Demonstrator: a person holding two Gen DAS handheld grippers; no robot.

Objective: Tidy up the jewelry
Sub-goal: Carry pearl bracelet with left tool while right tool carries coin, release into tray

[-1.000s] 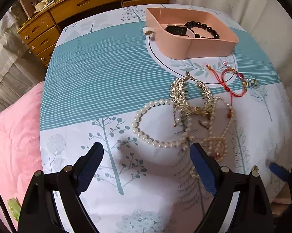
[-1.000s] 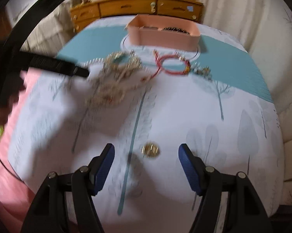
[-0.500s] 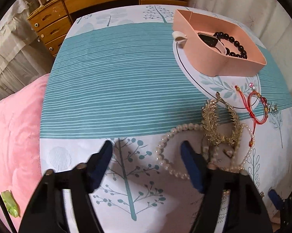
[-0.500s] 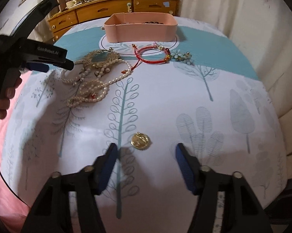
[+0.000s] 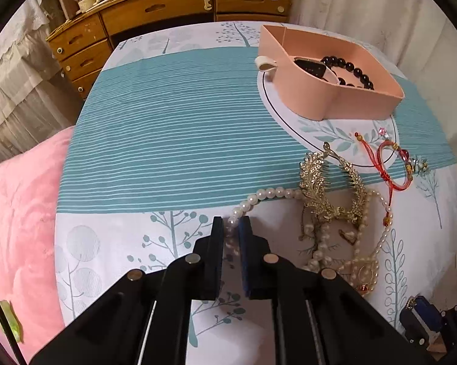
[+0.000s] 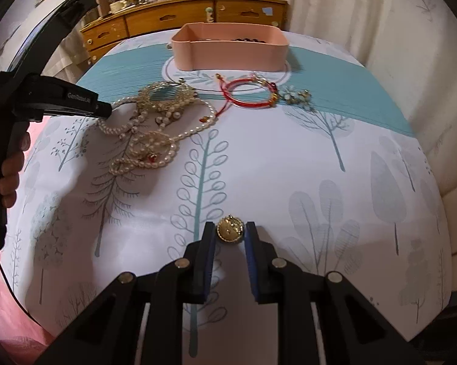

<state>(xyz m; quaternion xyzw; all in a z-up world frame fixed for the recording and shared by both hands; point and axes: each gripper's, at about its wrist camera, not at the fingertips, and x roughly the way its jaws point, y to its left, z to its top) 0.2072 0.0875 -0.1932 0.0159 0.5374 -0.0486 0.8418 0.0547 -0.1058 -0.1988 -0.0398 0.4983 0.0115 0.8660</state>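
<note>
My left gripper (image 5: 231,222) is shut on a strand of the pearl necklace (image 5: 271,193), which runs between its blue pads. The necklace tangles with a gold hair comb (image 5: 319,188) and more pearls to the right. A red cord bracelet (image 5: 392,164) lies beyond them. The pink tray (image 5: 307,97) at the back holds a black bead bracelet (image 5: 350,68) and a dark watch. My right gripper (image 6: 230,228) points down at the near part of the cloth. Its jaws are closing, and a round gold pendant (image 6: 230,233) sits between the tips, touching both pads.
A small pale flower piece (image 6: 295,95) lies right of the red bracelet (image 6: 246,94). A wooden dresser (image 5: 167,9) stands behind the table and curtains hang on the right. A pink blanket (image 5: 18,213) lies left of the table. A hand (image 6: 9,170) holds the left gripper.
Both grippers have closed from wide open. The left one shifted right and forward onto the pearl strand. The right one's jaws have come in around the gold pendant.
</note>
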